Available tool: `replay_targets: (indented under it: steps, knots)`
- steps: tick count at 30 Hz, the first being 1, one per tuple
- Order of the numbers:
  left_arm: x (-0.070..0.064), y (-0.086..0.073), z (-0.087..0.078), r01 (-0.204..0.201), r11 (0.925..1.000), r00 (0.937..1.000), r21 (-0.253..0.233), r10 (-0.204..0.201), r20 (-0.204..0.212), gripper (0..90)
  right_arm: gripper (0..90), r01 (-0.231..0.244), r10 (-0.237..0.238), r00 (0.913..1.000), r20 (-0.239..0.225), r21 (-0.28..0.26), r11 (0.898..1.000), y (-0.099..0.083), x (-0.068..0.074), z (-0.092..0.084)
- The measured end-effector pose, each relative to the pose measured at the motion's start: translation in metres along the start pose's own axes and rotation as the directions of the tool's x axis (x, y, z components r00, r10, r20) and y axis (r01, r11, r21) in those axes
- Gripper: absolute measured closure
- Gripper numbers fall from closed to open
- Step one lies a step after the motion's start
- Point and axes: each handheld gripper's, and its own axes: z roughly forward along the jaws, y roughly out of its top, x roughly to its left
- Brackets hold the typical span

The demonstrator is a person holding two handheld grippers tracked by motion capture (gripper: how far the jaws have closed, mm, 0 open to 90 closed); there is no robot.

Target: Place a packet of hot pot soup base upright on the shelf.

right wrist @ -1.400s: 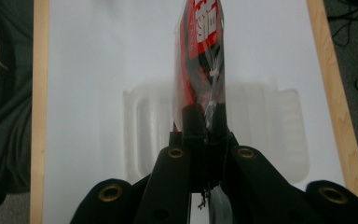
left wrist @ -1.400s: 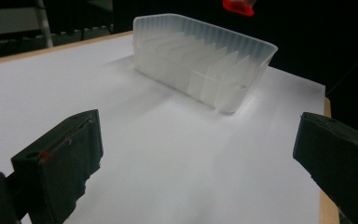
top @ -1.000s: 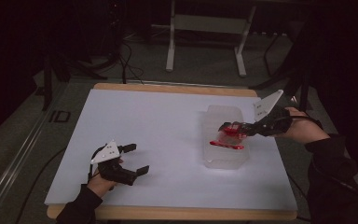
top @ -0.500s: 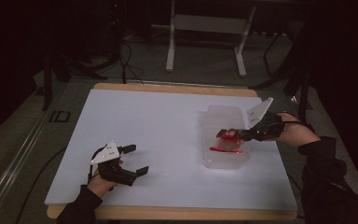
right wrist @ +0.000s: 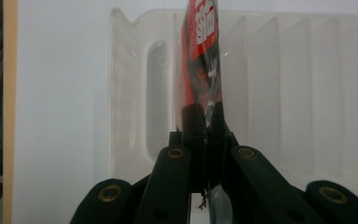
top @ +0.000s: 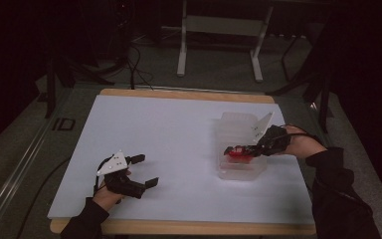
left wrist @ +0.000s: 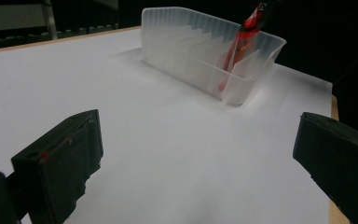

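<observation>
Overhead view faces forward; both tool views share the clear bin (top: 241, 149).

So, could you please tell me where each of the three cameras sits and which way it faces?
High view: above the person's side, looking forward and down on the white table; both forearms, left gripper open.
Left gripper view: rides on that gripper, looking across the table between its open jaws.
Right gripper view: rides on the right gripper, looking down at the flat red packet it clamps.
All three share the clear ribbed plastic tray.
</observation>
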Motion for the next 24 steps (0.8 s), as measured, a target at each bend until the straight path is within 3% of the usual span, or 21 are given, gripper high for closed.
replay_targets:
  steps: [9,12,16,20,24]
  knots:
    - [0.001,-0.001,0.001,0.008,1.0,0.9999,0.002,-0.008,0.007,2.1,88.7,-0.043,0.043,0.999,-0.015,-0.008,0.999,-0.009,-0.001,0.01]
    - [0.0,0.0,0.002,0.008,1.0,0.9999,0.003,-0.008,0.009,2.1,80.2,-0.064,0.064,0.9975,-0.03,0.003,0.998,-0.008,-0.001,0.009]
    - [0.0,-0.001,0.002,0.006,1.0,0.9999,0.006,-0.006,0.012,2.1,75.6,-0.066,0.066,0.9978,-0.001,0.02,0.998,-0.005,0.0,0.005]
    - [0.0,-0.001,0.001,0.006,1.0,0.9999,0.0,-0.006,0.012,2.1,73.0,-0.073,0.074,0.996,0.052,-0.014,0.997,-0.003,0.0,-0.006]
    - [-0.001,0.0,0.001,0.001,1.0,1.0,0.0,-0.001,0.009,2.0,69.8,-0.099,0.104,0.992,0.073,-0.068,0.993,-0.003,0.001,-0.019]
